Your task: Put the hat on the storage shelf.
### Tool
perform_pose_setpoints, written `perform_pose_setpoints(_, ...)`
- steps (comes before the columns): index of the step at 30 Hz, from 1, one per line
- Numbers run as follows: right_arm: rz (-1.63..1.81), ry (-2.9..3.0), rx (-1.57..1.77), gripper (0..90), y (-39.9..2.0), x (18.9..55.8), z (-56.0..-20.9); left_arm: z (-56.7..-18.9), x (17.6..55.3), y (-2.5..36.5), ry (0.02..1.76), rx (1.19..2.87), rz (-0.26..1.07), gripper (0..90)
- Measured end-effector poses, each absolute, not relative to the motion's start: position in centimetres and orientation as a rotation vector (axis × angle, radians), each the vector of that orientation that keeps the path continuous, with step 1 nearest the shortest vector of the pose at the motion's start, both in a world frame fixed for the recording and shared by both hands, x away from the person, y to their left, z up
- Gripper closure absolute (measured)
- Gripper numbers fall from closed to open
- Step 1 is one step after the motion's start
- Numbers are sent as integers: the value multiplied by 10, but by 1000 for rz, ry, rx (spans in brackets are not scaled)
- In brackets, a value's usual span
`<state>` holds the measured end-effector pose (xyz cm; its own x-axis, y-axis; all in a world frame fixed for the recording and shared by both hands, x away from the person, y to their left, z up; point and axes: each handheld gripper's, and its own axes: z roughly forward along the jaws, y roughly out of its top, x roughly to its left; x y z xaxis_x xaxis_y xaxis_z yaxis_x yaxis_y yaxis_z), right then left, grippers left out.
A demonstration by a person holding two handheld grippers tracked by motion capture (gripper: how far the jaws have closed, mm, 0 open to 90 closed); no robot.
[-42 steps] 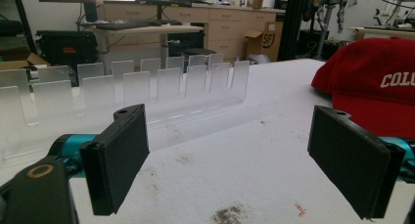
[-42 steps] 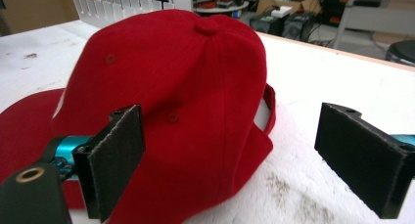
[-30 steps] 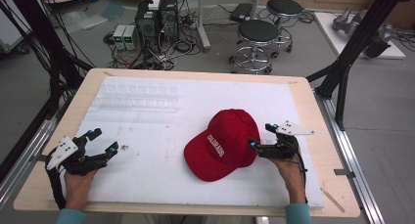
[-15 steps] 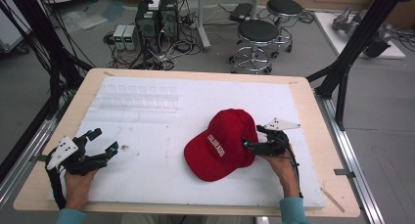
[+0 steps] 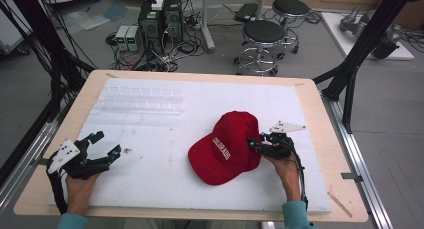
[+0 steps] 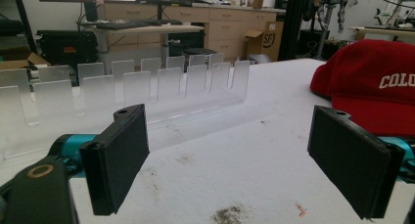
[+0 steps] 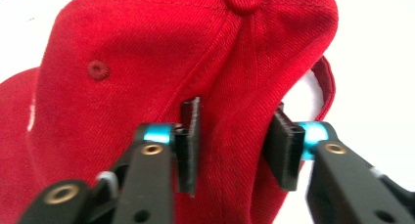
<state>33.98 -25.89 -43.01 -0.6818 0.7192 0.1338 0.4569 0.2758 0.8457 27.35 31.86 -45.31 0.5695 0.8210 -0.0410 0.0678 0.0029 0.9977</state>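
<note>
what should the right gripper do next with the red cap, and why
Probably lift a little. In the right gripper view the right gripper has its jaws pressed on a fold of the red cap's crown, so the grip looks set. The left gripper rests open, well apart from the cap.

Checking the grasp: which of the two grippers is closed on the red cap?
The right gripper: its jaws pinch a fold at the back of the red cap. The left gripper sits open, apart from the cap, on the white mat.
</note>
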Motion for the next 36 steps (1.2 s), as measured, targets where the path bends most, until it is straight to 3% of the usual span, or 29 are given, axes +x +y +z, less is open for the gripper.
perform_pose_setpoints(6,1395,2244,1145,819,-264,337,-427,-453,273,319,804,1466,703,156)
perform_pose_setpoints(9,1427,2280,1168,858,-263,336,-426,-453,273,319,804,1467,703,156)
perform_pose_setpoints(36,1763,2169,903,873,-239,308,-373,-452,274,317,809,1473,706,156)
